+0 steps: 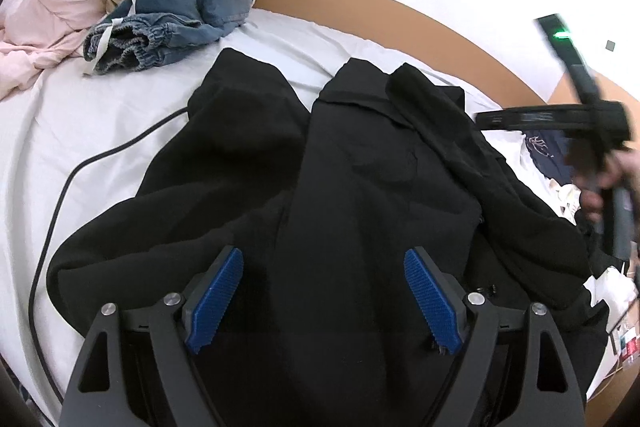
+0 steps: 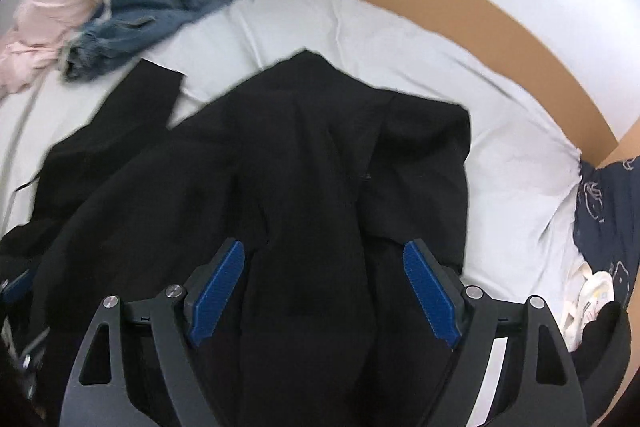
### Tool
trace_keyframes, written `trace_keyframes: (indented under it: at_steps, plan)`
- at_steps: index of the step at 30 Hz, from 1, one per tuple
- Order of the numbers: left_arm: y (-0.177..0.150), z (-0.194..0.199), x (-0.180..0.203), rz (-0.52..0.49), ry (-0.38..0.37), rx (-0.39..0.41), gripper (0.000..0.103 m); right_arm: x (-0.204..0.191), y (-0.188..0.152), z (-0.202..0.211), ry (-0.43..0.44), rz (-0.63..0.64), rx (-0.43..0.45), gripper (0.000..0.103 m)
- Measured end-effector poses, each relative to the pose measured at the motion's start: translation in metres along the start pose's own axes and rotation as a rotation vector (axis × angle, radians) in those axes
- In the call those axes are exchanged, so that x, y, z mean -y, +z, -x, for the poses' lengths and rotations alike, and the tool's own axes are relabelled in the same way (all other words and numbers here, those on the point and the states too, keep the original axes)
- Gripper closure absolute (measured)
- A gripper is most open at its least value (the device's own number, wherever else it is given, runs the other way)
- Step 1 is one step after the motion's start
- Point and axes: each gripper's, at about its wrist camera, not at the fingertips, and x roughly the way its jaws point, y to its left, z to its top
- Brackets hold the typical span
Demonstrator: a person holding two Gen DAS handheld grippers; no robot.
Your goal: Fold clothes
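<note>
Clearly early on: we hold both the left gripper (image 1: 323,297) and right gripper (image 2: 323,293) spread wide, grasping nothing, above a rumpled black garment (image 1: 360,187) lying mid-bed on the white sheet (image 1: 100,131). No fold looks finished. Jeans (image 1: 180,11) sit heaped unfolded near the bed's far-left corner.

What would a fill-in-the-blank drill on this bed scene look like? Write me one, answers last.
1. The black garment lies on a ____ sheet.
2. Both the left gripper and the right gripper are ____, fingers apart.
3. The denim shorts lie beside a ____ quilt.
4. A black ____ runs across the sheet.

Answers: white; open; pink; cable
</note>
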Motion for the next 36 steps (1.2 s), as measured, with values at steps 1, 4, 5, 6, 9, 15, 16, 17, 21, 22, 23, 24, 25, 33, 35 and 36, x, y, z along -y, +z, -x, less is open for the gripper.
trace_keyframes:
  at_steps: [1, 4, 5, 6, 9, 15, 16, 17, 21, 22, 23, 24, 25, 33, 35, 36]
  plan:
    - [0.001, -0.001, 0.001, -0.002, -0.005, -0.004, 0.019, 0.002, 0.003, -0.01, 0.007, -0.015, -0.015, 0.022]
    - [0.004, -0.005, 0.004, -0.014, -0.018, -0.013, 0.019, 0.008, 0.01, -0.039, 0.034, -0.06, -0.066, 0.051]
    - [0.004, -0.007, 0.005, -0.017, -0.019, -0.016, 0.019, 0.01, 0.011, -0.047, 0.046, -0.073, -0.086, 0.076]
    - [0.005, -0.008, 0.006, -0.019, -0.021, -0.021, 0.019, 0.019, 0.013, -0.037, 0.037, -0.118, -0.027, 0.1]
    - [0.008, -0.01, 0.007, -0.013, -0.037, -0.023, 0.019, 0.046, 0.021, -0.009, 0.007, -0.256, 0.155, 0.1]
    - [0.011, -0.015, 0.01, -0.005, -0.039, -0.023, 0.019, 0.072, 0.033, 0.02, -0.008, -0.335, 0.303, 0.097]
    - [0.01, -0.016, 0.01, -0.006, -0.037, -0.031, 0.019, 0.069, 0.035, 0.006, 0.022, -0.311, 0.236, 0.093]
    - [0.01, -0.017, 0.01, -0.006, -0.035, -0.031, 0.019, 0.066, 0.034, -0.01, 0.045, -0.29, 0.166, 0.09]
    - [0.008, -0.015, 0.011, -0.016, -0.027, -0.021, 0.019, 0.066, 0.022, -0.047, -0.026, -0.288, -0.002, 0.06]
    - [0.008, -0.015, 0.01, -0.013, -0.024, -0.02, 0.019, 0.071, 0.017, -0.043, -0.032, -0.312, 0.017, 0.058]
    - [0.008, -0.015, 0.01, -0.01, -0.021, -0.02, 0.019, 0.078, 0.013, -0.035, -0.028, -0.337, 0.045, 0.057]
    - [0.008, -0.016, 0.009, -0.006, -0.023, -0.022, 0.019, 0.088, 0.006, -0.018, -0.008, -0.37, 0.083, 0.055]
    - [0.008, -0.016, 0.009, -0.004, -0.021, -0.022, 0.019, 0.092, -0.002, -0.004, 0.032, -0.372, 0.098, 0.053]
    - [0.004, -0.017, 0.012, -0.009, -0.001, -0.017, 0.019, 0.053, -0.1, 0.075, 0.026, -0.133, 0.103, 0.03]
    - [0.002, -0.015, 0.012, -0.005, 0.001, -0.012, 0.019, 0.035, -0.133, 0.057, 0.038, -0.116, 0.038, 0.03]
    - [-0.001, -0.013, 0.012, -0.007, 0.007, -0.005, 0.019, 0.026, -0.149, 0.048, 0.045, -0.107, 0.005, 0.03]
